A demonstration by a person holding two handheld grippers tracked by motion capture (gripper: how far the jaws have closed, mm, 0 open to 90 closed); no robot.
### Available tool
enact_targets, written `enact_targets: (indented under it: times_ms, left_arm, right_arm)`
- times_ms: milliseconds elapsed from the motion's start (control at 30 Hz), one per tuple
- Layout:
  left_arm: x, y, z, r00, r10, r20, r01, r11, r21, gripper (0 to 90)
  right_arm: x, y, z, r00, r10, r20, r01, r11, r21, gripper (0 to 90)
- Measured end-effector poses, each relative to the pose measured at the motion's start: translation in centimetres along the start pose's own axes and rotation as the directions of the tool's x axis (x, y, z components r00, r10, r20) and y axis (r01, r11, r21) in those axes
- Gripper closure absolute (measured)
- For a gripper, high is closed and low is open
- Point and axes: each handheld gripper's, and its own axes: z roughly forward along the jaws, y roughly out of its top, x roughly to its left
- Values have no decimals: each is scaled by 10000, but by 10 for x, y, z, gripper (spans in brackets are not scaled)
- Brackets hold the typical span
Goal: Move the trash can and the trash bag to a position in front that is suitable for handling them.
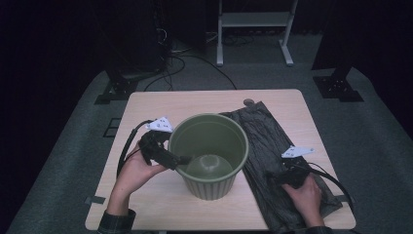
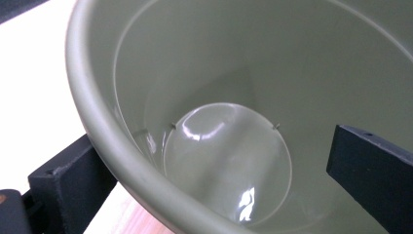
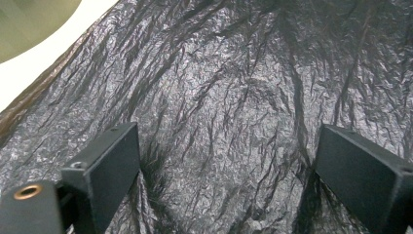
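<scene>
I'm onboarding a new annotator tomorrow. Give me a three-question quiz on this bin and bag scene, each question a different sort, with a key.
1. True or false: the left hand-held gripper has its jaws straddling the rim of the green bin, one jaw inside and one outside.
2. Multiple choice: the right hand-held gripper is over which thing? A) the bare table B) the black plastic bag C) the bin's inside
3. Fill in: the bag lies flat on the table, on the bin's ____ side in the high view.

Key: 1 true. 2 B; its jaws stand open over the crinkled bag. 3 right.
</scene>
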Motion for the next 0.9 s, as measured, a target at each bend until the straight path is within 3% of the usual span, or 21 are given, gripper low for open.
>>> enact_targets:
  times_ms: [133,333,467,900]
  left_arm:
    - [6,5,-2,9999,-116,-20,116,9998,-134,0]
    - [15,17,-6,9993,-110,-356,99,9995,-302,0]
    - [19,21,-17,9979,-122,-640,81,9979,-650,0]
    - [1,-5,-62,9932,70,-1160,-210,9926,-1194,0]
  right_arm:
    - [0,0,0,10000,5,-4,-5,10000,-4,79]
    - [0,0,0,10000,3,-3,-3,10000,-5,79]
    - [0,0,0,10000,7,-5,-7,10000,-3,79]
    - [-1,0,-1,9999,-86,-105,86,10000,14,78]
